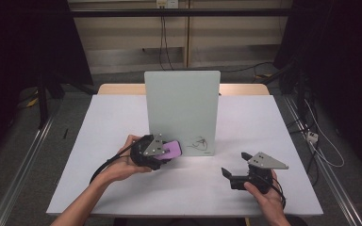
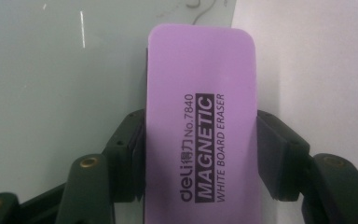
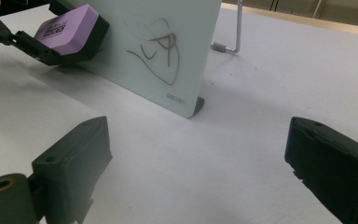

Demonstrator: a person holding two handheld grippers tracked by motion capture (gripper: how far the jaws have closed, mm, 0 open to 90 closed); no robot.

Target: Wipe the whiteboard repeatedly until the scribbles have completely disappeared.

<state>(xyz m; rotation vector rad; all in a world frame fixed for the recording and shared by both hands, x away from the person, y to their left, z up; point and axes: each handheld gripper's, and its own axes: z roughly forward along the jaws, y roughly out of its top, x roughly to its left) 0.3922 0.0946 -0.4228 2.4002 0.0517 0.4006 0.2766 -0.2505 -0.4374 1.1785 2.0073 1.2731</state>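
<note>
White covers the worktop (image 1: 122, 179), and dark floor lies all around it. At its middle stands a pale board (image 1: 182, 103), upright, with a black scribble (image 1: 199, 144) near its bottom right corner. On the left, the left claw (image 1: 169, 151) is clenched tight on a purple eraser (image 2: 200, 121), which sits at the board's lower left, just left of the scribble. On the right, nearer, the right claw (image 1: 233, 165) is spread wide with nothing in it.

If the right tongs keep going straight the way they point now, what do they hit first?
Probably the standing whiteboard, near its scribbled lower corner, though depth is hard to judge. Bare table lies between the open right tongs and the board.
</note>
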